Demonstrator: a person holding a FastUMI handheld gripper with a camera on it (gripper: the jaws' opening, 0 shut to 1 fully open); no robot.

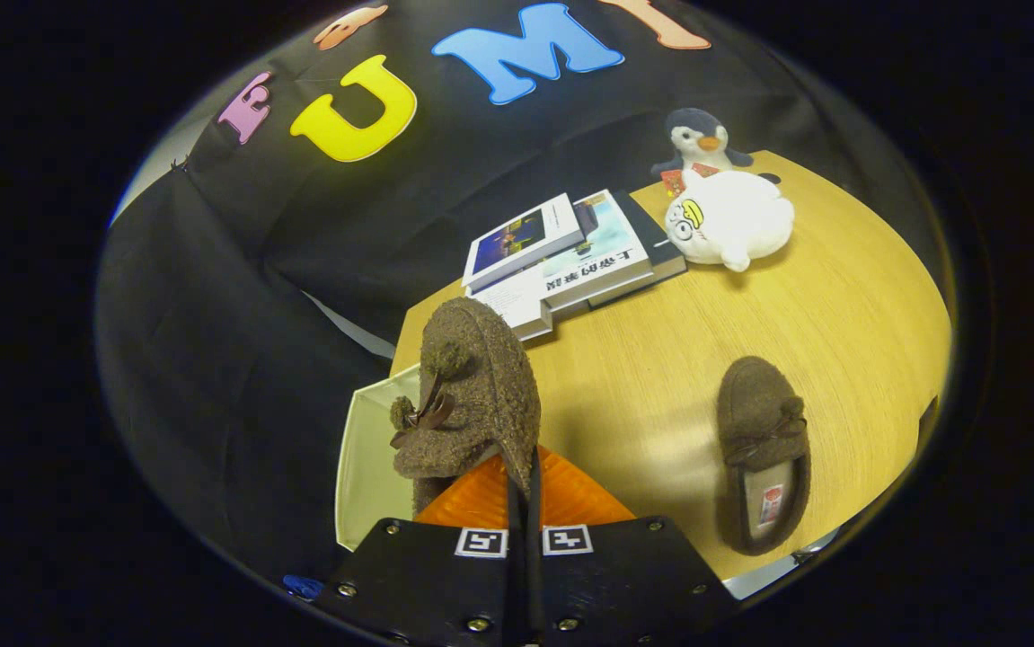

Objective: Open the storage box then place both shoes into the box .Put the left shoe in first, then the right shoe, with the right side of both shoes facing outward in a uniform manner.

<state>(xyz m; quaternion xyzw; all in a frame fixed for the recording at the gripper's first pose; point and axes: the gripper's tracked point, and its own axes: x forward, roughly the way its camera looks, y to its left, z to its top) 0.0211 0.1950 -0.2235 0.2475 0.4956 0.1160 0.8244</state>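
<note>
My gripper (pixel 524 490) is shut on the edge of a brown fuzzy shoe (pixel 472 395) with a bow and pompoms. The shoe is lifted off the table, its toe pointing away from me. Just below and to the left of it lies the pale open storage box (pixel 373 458) at the table's left edge. The second brown shoe (pixel 764 449) lies flat on the wooden table (pixel 660 377) to the right of the fingers, its opening toward me.
A stack of books (pixel 561 261) lies beyond the held shoe. A white plush toy (pixel 732 220) and a penguin plush (pixel 701 139) sit at the far side of the table. Black cloth hangs behind and left of the table.
</note>
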